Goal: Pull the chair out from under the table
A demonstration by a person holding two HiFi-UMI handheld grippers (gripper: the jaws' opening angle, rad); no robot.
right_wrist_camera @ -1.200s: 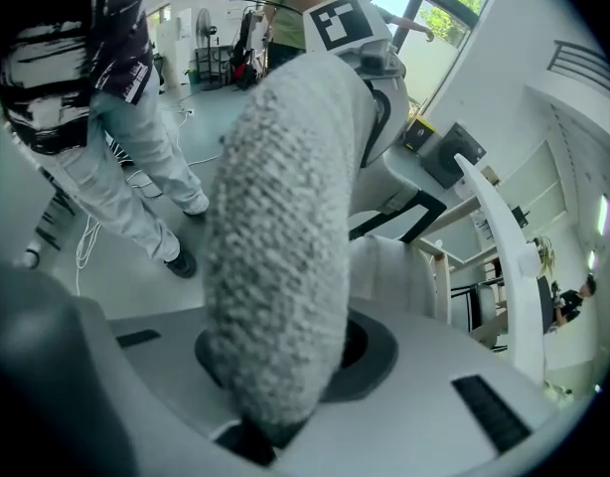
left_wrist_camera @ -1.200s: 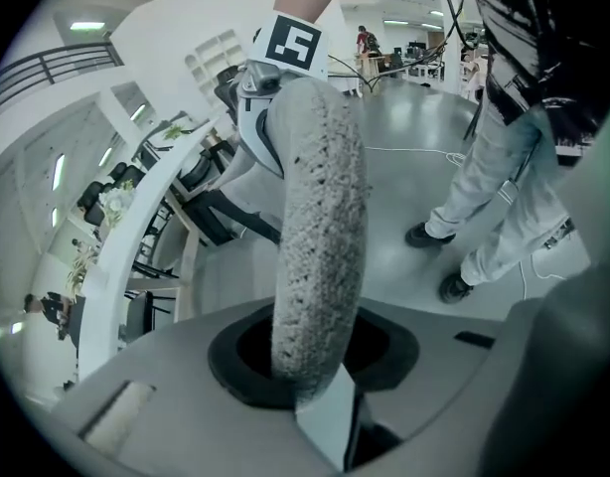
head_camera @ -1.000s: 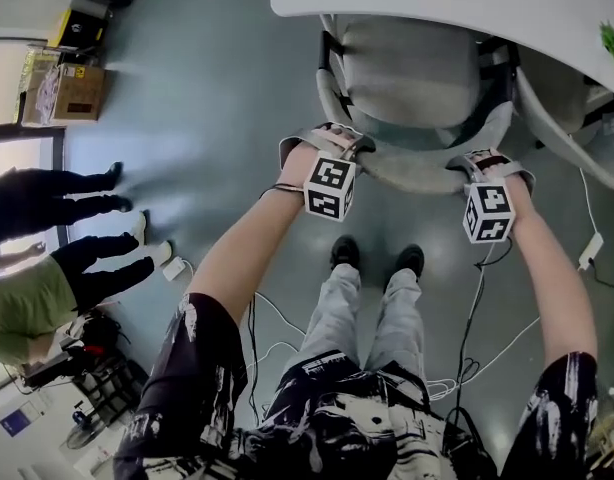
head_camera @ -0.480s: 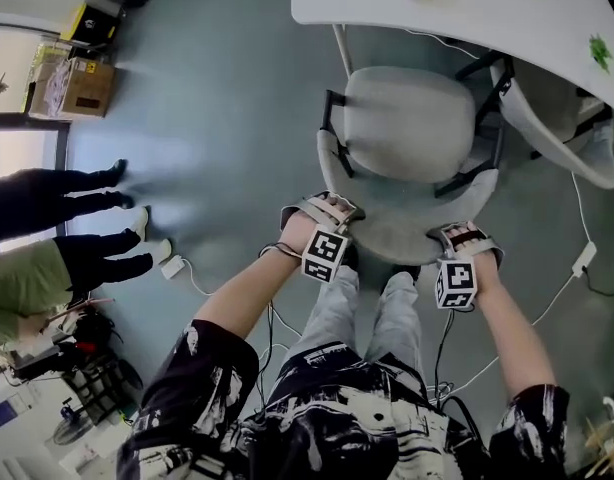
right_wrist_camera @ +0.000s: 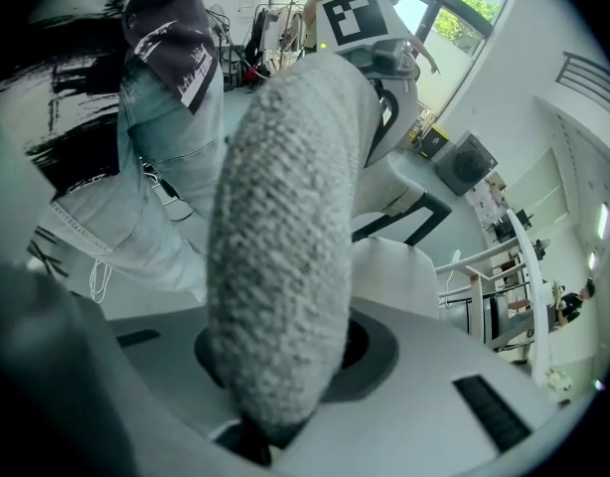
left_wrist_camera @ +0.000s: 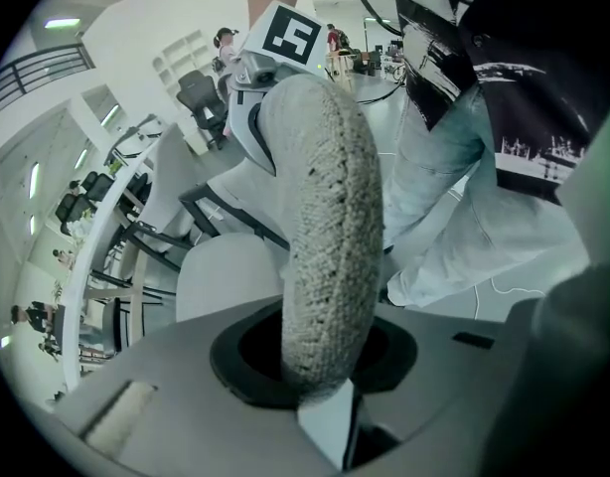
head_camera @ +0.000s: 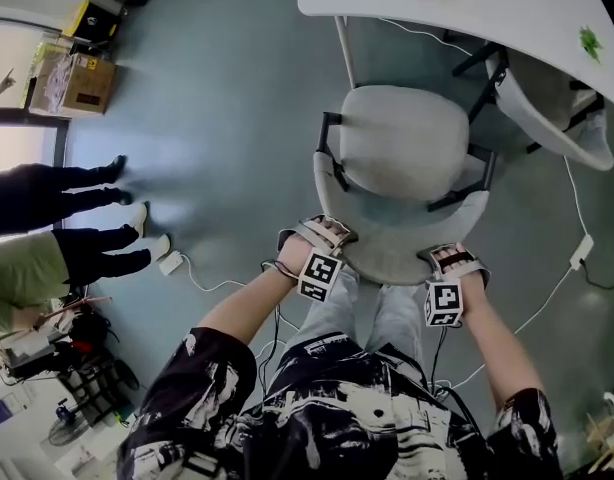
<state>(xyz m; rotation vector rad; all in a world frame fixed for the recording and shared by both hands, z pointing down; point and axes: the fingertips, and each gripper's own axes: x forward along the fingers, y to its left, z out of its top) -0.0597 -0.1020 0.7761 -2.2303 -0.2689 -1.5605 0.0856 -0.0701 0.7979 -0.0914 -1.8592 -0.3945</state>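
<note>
The grey padded chair [head_camera: 405,153] stands just clear of the white table [head_camera: 467,8], its backrest rim toward me. My left gripper [head_camera: 325,240] is shut on the left end of the backrest rim and my right gripper [head_camera: 450,266] is shut on the right end. In the left gripper view the knitted backrest edge [left_wrist_camera: 330,237] runs up from between the jaws of the left gripper [left_wrist_camera: 315,386]. In the right gripper view the same backrest edge [right_wrist_camera: 285,246] fills the gap of the right gripper [right_wrist_camera: 275,405]. The pads themselves are hidden by the fabric.
A second grey chair [head_camera: 547,108] stays tucked under the table at right. My own legs [head_camera: 357,318] are right behind the backrest. Cables [head_camera: 547,298] and a white adapter [head_camera: 581,251] lie on the floor at right. People [head_camera: 57,228] and a cardboard box [head_camera: 75,83] are at left.
The chair has come back out from under the table toward me, its seat now wholly in the open. Both grippers came back with it, still closed on the backrest.
</note>
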